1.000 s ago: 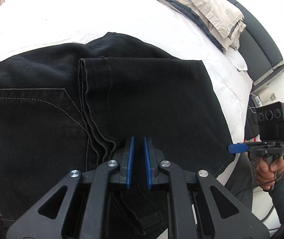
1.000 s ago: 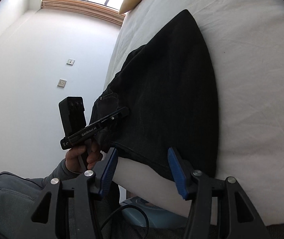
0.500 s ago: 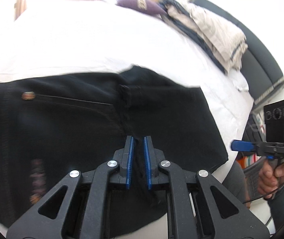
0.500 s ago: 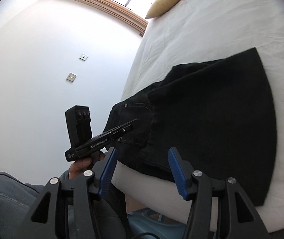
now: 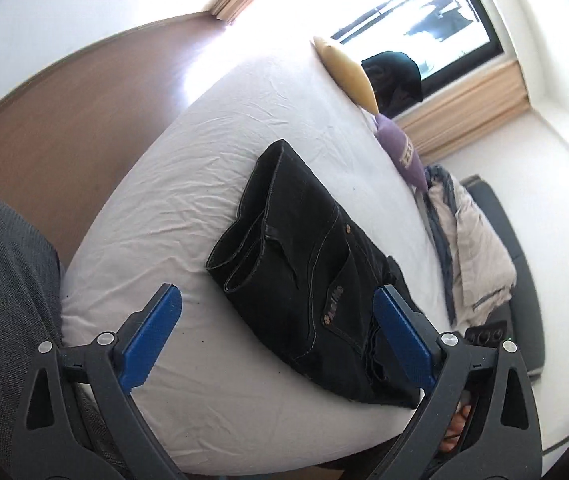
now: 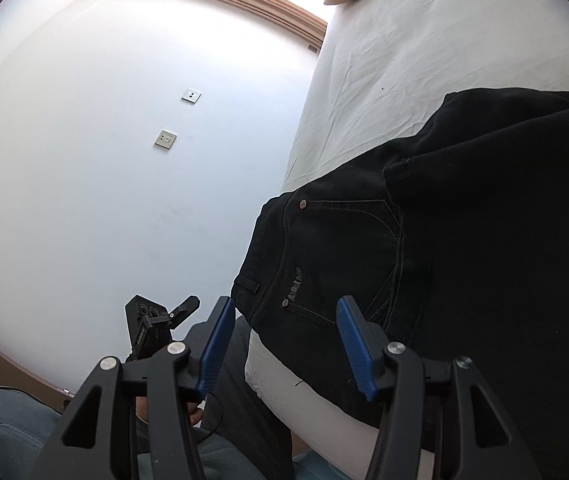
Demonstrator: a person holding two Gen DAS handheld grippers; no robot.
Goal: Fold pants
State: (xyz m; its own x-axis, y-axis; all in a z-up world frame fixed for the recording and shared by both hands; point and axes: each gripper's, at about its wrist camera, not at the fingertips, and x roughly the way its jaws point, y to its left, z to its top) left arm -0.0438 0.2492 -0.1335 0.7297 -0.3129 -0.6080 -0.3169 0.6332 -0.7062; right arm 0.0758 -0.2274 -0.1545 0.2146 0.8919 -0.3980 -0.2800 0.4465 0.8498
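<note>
The black pants [image 5: 308, 264] lie folded on the white bed [image 5: 188, 184], leg hems to the left and the back pocket on top. My left gripper [image 5: 277, 338] hangs back over the near bed edge. Its jaws are opening wide, and its blue pads [image 5: 150, 338] touch no cloth. In the right wrist view the pants [image 6: 464, 264] fill the right side, with the waistband at the bed's edge. My right gripper [image 6: 286, 346] hovers open just in front of the waistband with nothing between its pads. The left gripper's black body [image 6: 144, 328] shows low on the left.
A yellow pillow [image 5: 348, 72] and a purple pillow [image 5: 400, 152] sit at the far bed edge, next to a heap of beige and grey bedding [image 5: 476, 248]. Wooden floor [image 5: 64, 120] lies to the left. A person's grey-clad leg [image 5: 0, 280] stands beside the bed.
My left gripper let go of the pants fold, opened wide, pulled back and rolled. The right gripper moved in toward the waistband, still open.
</note>
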